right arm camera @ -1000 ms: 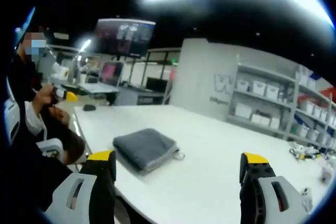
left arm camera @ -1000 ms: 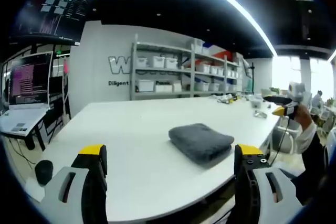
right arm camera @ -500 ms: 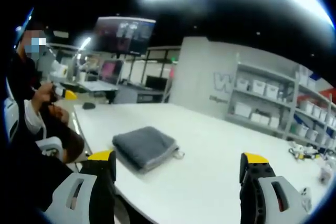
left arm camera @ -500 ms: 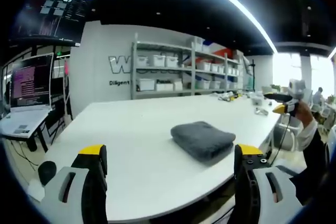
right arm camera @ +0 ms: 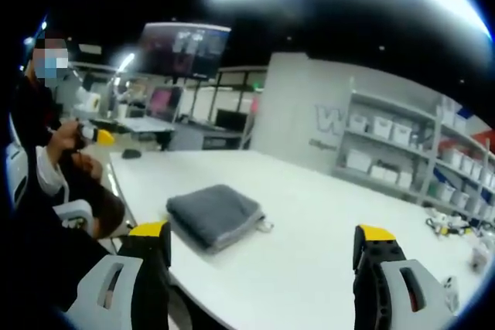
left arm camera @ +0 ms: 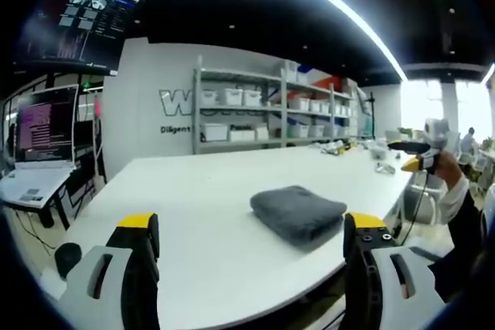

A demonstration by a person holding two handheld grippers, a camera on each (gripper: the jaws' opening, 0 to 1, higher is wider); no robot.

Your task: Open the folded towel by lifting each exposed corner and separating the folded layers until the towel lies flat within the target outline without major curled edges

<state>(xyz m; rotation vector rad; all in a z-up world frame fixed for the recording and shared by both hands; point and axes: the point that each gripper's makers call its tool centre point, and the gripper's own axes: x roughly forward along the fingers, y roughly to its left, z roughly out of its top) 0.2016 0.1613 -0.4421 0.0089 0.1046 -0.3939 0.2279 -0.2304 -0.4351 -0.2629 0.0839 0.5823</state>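
A folded dark grey towel (left arm camera: 298,211) lies on the white table (left arm camera: 201,191) near its front edge; in the right gripper view the same towel (right arm camera: 215,214) sits left of centre. My left gripper (left arm camera: 251,256) is open, held above the table edge, short of the towel, with nothing between its yellow-tipped jaws. My right gripper (right arm camera: 263,260) is also open and empty, a little short of the towel. The right gripper (left arm camera: 418,154) shows at the far right of the left gripper view, held in a person's hand. The left gripper (right arm camera: 91,137) shows at the left of the right gripper view.
Shelves with white bins (left arm camera: 255,110) line the back wall. Small items (left arm camera: 379,161) lie at the table's far right end, and a dark mouse (right arm camera: 131,155) at the far left. Monitors (left arm camera: 46,117) stand on a side desk. The person's arm (right arm camera: 69,183) sits close by the table edge.
Both views have shifted only slightly with the hands. The towel lies as before and both grippers stay open.
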